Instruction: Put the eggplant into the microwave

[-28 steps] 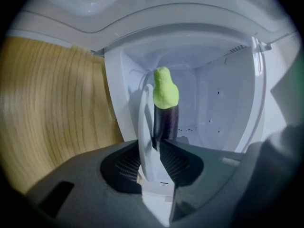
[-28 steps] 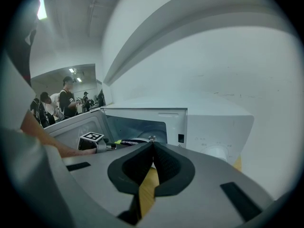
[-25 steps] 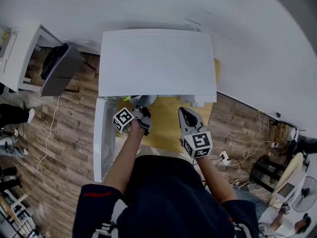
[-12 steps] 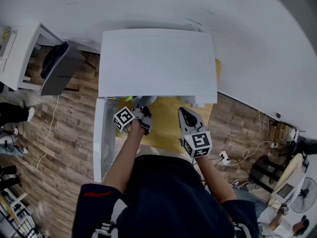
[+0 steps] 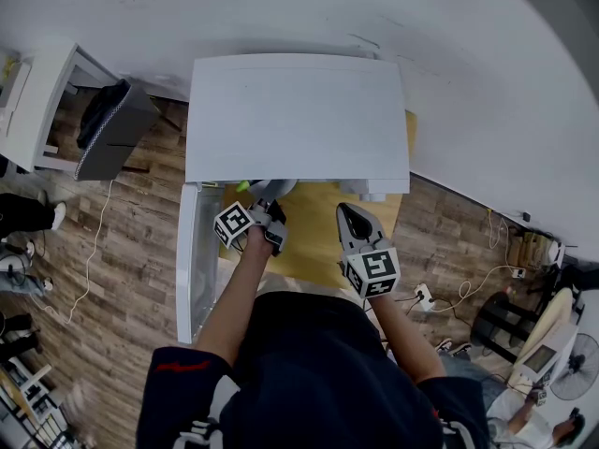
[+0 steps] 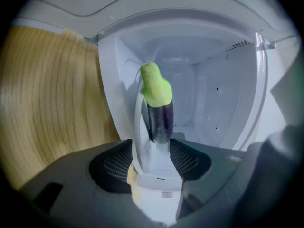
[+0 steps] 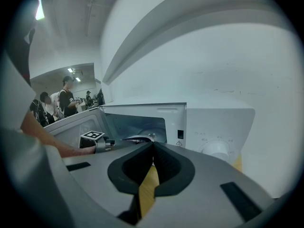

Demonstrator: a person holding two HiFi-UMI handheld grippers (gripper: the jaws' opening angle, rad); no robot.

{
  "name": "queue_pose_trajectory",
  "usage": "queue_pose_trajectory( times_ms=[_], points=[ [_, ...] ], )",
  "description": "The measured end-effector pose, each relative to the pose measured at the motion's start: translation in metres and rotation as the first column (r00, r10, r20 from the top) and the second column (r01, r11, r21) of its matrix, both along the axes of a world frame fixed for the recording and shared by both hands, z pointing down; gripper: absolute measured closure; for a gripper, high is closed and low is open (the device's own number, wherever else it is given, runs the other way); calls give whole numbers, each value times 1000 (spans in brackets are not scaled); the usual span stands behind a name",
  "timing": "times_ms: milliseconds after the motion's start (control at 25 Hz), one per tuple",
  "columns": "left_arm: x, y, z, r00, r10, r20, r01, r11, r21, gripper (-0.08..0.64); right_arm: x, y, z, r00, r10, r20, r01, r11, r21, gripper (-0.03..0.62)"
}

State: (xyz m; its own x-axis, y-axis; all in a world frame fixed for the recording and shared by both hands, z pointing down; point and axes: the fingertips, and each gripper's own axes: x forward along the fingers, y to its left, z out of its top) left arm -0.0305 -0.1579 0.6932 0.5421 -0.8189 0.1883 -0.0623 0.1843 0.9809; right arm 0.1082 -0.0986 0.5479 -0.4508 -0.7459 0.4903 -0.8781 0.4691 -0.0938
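The left gripper has just been opening its jaws, and they stand wide apart. The eggplant stands upright between them, green end up, inside the microwave. The pads do not seem to press on it, since a little gap shows on each side, but that part of the left gripper view is blurry, so a light touch low down could be there

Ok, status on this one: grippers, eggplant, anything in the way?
Left gripper open, jaws just been opening, eggplant between them, unpressed. Right gripper shut, empty. Eggplant inside microwave, door open. Nothing seen blocking.
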Motion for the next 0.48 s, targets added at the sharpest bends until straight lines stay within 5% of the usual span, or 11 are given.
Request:
queue_pose_trajectory(
  times_ms=[480],
  points=[
    [4, 21, 0, 994, 92, 51, -93, 996, 7, 307, 1, 7, 2, 1000, -4, 5, 4, 1000, 0, 580]
  ],
)
